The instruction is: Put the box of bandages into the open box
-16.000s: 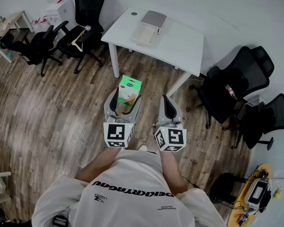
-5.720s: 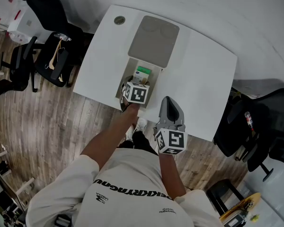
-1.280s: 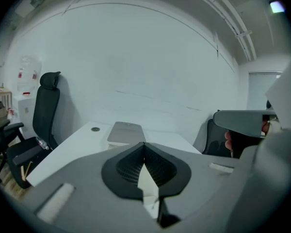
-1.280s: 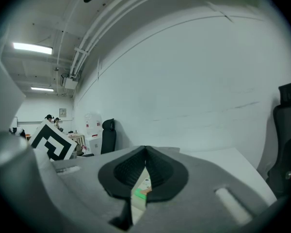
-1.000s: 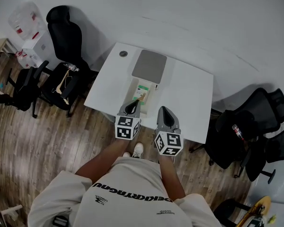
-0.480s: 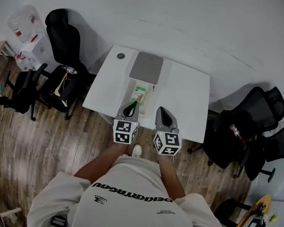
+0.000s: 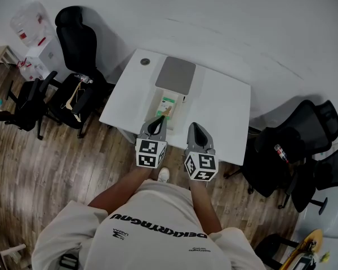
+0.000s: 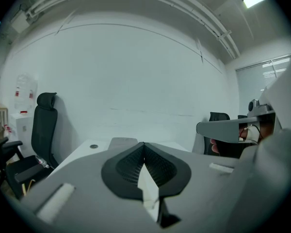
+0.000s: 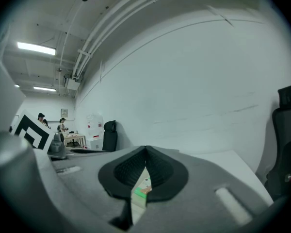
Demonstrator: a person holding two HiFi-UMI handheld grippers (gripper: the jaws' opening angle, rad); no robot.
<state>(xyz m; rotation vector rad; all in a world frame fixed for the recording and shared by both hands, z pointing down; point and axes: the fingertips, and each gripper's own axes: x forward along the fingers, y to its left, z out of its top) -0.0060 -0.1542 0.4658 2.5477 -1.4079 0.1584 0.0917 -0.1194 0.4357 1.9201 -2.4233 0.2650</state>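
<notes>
left tool [image 7: 159, 121]: jaws together, you hold nothing
right tool [image 7: 196, 128]: jaws together, idle
box of bandages [image 7: 169, 103]: in open box [image 7: 159, 98], tabletop's [image 7: 219, 111] near edge; looks delivered

I count two claws: one left claw [image 7: 157, 121] and one right claw [image 7: 196, 127]. There is one white bench [image 7: 225, 103]. There is one open box [image 7: 160, 99], one box of bandages [image 7: 169, 104] and one small round thing [image 7: 145, 62]. There are four black chairs [image 7: 78, 35] and one person [image 7: 152, 229].
</notes>
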